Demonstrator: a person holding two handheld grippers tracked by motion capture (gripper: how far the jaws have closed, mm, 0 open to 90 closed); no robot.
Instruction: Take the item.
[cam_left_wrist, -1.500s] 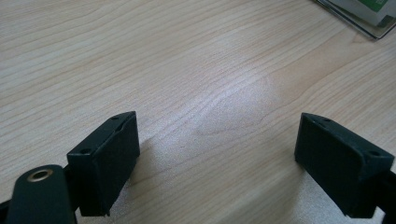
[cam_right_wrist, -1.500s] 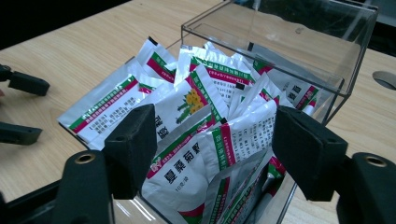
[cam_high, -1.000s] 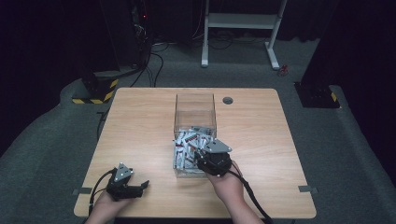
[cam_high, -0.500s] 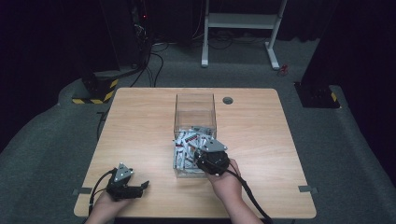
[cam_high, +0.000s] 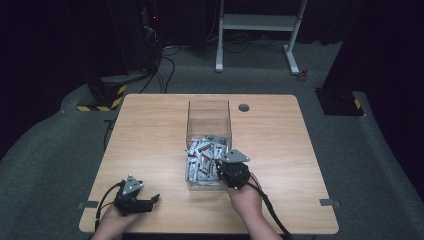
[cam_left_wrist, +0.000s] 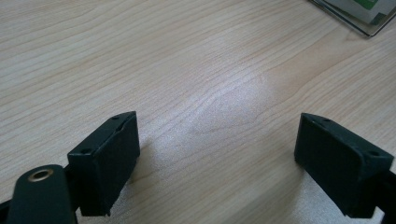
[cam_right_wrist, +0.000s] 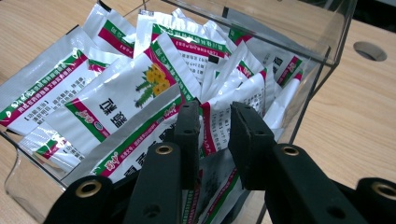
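right hand-held gripper (cam_right_wrist: 215, 128): we see it dipped into the clear box (cam_high: 208, 116), jaws have just been closing, now narrow with a white sachet (cam_right_wrist: 219, 126) standing between them. We can't confirm the pads actually press on it.
right hand-held gripper, high view (cam_high: 223, 171): sits at the near right corner of the box, held by the person's right hand (cam_high: 246, 192).
left hand-held gripper (cam_left_wrist: 215, 158): jaws spread wide, nothing between them, just bare wood. In the high view (cam_high: 150, 200) it rests low at the near left of the desk (cam_high: 150, 130), well apart from the box.
sachets (cam_high: 202, 157): loose pile of white packets with red and green bands, heaped in the near half of the box; the far half looks bare.
box: transparent, rectangular, mid-desk, long side running away from us.
desk extras: 1 round cable hole (cam_high: 244, 107) just right of the box's far end.
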